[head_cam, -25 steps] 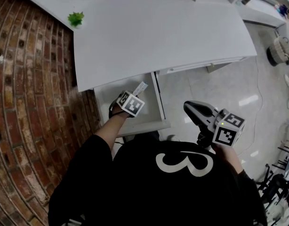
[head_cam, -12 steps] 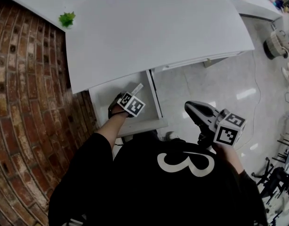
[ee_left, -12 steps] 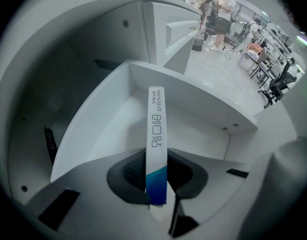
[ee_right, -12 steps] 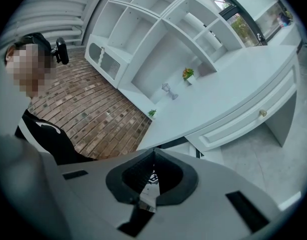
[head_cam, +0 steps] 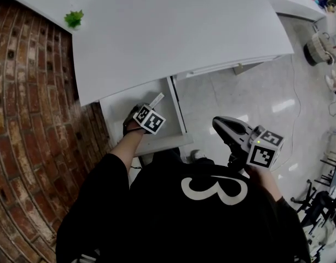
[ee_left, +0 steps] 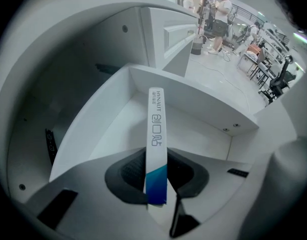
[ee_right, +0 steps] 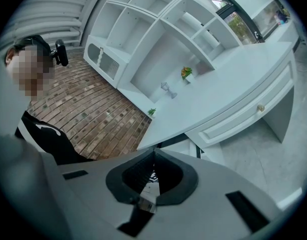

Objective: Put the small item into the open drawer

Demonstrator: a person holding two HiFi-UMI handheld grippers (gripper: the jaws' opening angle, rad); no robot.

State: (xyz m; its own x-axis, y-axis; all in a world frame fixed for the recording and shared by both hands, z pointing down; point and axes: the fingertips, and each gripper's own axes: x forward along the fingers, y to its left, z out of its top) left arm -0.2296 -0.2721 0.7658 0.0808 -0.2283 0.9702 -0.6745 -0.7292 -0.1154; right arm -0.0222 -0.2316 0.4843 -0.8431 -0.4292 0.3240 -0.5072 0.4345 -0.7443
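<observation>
The small item is a thin white strip pack with a blue end point(ee_left: 156, 129), also seen in the head view point(head_cam: 157, 99). My left gripper point(ee_left: 156, 184) grips its blue end, and the jaws are opening with the pack still between them. The pack points into the open white drawer point(ee_left: 193, 104), and the left gripper point(head_cam: 152, 106) hangs over that drawer point(head_cam: 116, 111) under the desk's left end. My right gripper point(head_cam: 220, 126) is out over the floor to the right, its jaws shut point(ee_right: 153, 156) on nothing.
The white desk top point(head_cam: 173, 32) overhangs the drawer's back. A brick wall point(head_cam: 31, 119) stands close on the left. A small green plant point(head_cam: 73, 18) sits at the desk's far corner. A closed drawer point(ee_right: 243, 116) and white shelves point(ee_right: 158, 34) show in the right gripper view.
The head view has shifted slightly, so desk and drawer sit a little higher and further left. The left gripper stays over the drawer with the pack. The right gripper has hardly moved.
</observation>
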